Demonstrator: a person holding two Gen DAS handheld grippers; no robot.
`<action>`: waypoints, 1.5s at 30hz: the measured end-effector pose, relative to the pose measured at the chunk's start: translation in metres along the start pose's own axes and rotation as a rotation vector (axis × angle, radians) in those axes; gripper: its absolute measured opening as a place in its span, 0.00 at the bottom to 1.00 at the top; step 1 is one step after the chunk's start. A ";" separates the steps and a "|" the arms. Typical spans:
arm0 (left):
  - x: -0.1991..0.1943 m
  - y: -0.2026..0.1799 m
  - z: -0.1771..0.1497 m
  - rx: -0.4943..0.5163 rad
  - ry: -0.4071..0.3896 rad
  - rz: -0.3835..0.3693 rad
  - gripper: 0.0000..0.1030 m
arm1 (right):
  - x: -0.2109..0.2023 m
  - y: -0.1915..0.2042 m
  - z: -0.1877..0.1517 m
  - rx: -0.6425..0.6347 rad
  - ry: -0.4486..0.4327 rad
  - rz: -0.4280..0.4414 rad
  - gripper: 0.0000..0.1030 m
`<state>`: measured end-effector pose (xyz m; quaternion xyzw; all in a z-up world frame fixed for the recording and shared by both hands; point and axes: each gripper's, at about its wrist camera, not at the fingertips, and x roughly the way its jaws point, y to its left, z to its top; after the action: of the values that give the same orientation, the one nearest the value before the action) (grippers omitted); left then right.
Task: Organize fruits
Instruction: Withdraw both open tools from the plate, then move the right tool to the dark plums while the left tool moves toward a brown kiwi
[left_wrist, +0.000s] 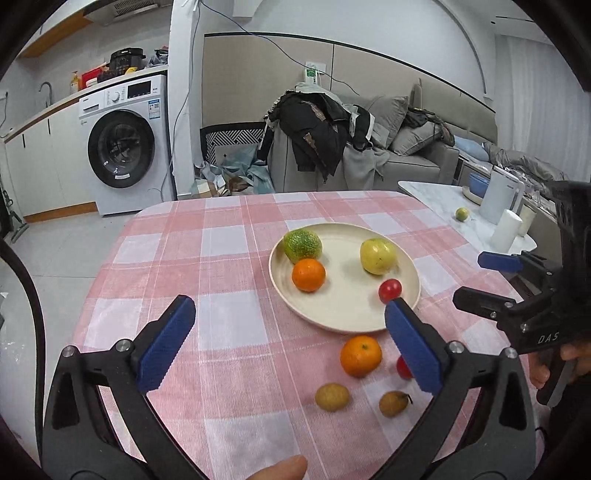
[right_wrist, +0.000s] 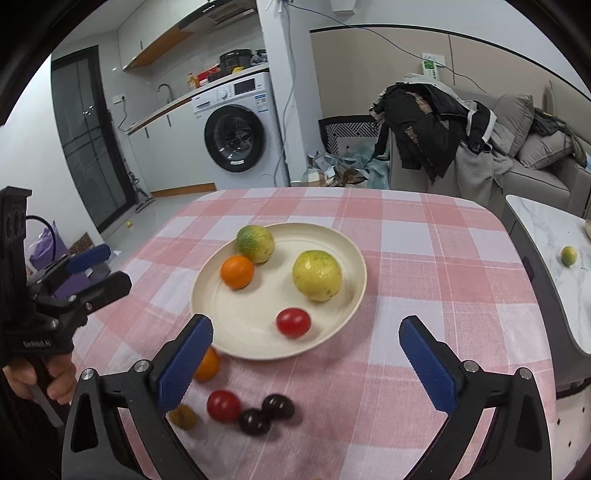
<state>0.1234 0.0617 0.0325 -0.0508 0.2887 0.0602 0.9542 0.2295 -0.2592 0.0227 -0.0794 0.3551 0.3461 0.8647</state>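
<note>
A cream plate (left_wrist: 343, 314) (right_wrist: 240, 325) on the pink checked tablecloth holds a green fruit (left_wrist: 302, 245) (right_wrist: 255, 243), an orange (left_wrist: 308, 274) (right_wrist: 237, 271), a yellow fruit (left_wrist: 378, 256) (right_wrist: 317, 275) and a red tomato (left_wrist: 389, 290) (right_wrist: 293, 322). On the cloth in front of the plate lie another orange (left_wrist: 360, 356) (right_wrist: 207, 364), a second tomato (left_wrist: 403, 367) (right_wrist: 224, 406), two brown fruits (left_wrist: 331, 396) (left_wrist: 393, 403) and two dark fruits (right_wrist: 277, 407) (right_wrist: 254, 421). My left gripper (left_wrist: 291, 339) is open and empty above the cloth. My right gripper (right_wrist: 314, 363) is open and empty near the plate's front rim.
A white side table (left_wrist: 436, 195) (right_wrist: 546, 229) at the right carries a small green fruit (left_wrist: 461, 214) (right_wrist: 569, 255), a white kettle (left_wrist: 500, 197) and cups. A sofa with clothes (left_wrist: 321, 129) and a washing machine (left_wrist: 122, 147) stand behind the table.
</note>
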 end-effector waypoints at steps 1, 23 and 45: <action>-0.004 -0.001 -0.003 0.005 0.002 0.006 0.99 | -0.004 0.004 -0.003 -0.014 -0.007 -0.004 1.00; 0.011 -0.012 -0.037 0.025 0.072 -0.033 0.99 | 0.011 0.016 -0.053 -0.142 0.180 -0.093 1.00; 0.038 -0.009 -0.048 0.026 0.154 -0.020 0.99 | 0.036 0.020 -0.068 -0.159 0.301 -0.124 1.00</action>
<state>0.1296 0.0497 -0.0281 -0.0457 0.3616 0.0430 0.9302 0.1962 -0.2508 -0.0495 -0.2203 0.4465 0.3034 0.8124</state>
